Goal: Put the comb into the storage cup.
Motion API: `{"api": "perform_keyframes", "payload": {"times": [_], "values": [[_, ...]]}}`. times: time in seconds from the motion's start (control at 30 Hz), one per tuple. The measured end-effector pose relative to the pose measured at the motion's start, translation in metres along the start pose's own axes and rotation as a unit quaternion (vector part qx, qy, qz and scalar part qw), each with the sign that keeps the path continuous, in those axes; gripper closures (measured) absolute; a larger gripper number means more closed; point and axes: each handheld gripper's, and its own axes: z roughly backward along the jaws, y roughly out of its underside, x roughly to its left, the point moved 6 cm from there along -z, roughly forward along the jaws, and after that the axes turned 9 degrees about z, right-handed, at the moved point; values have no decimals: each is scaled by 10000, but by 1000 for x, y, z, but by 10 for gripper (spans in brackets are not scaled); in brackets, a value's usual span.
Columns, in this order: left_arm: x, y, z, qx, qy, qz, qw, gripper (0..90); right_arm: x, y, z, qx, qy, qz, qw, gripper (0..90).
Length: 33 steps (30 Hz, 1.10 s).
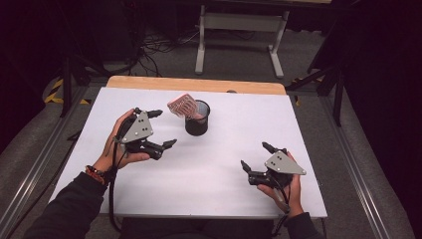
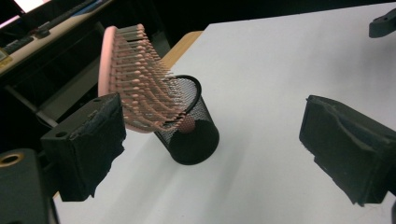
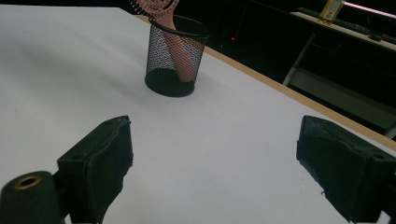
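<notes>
A pink hairbrush stands handle-down in a black mesh cup near the middle back of the white table; its bristled head leans out over the rim to the left. In the left gripper view the hairbrush and the cup sit just beyond the wide-apart jaws. My left gripper is open, left of the cup and close to it, with nothing in it. My right gripper is open at the front right, well away from the cup, where the hairbrush handle shows through the mesh.
The white table has a wooden strip along its far edge. Behind it on the grey floor stand a white desk frame, cables and dark stands. Metal rails run along both sides of the table.
</notes>
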Motion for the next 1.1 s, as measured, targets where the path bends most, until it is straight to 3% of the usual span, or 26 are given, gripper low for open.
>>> {"api": "perform_keyframes", "payload": {"times": [0.23,0.53,1.03,1.1], "values": [[-4,5,3,39,39,-15,10000,76,4,0,-2,43,-104,89,9999,122],[-11,17,7,84,26,-87,9999,73,1,0,-1,61,25,69,10000,122],[-20,41,8,66,137,138,9998,62,3,0,-2,87,-19,102,9999,123],[-20,46,7,106,40,121,9999,62,3,0,-2,81,-30,116,9999,122]]}}
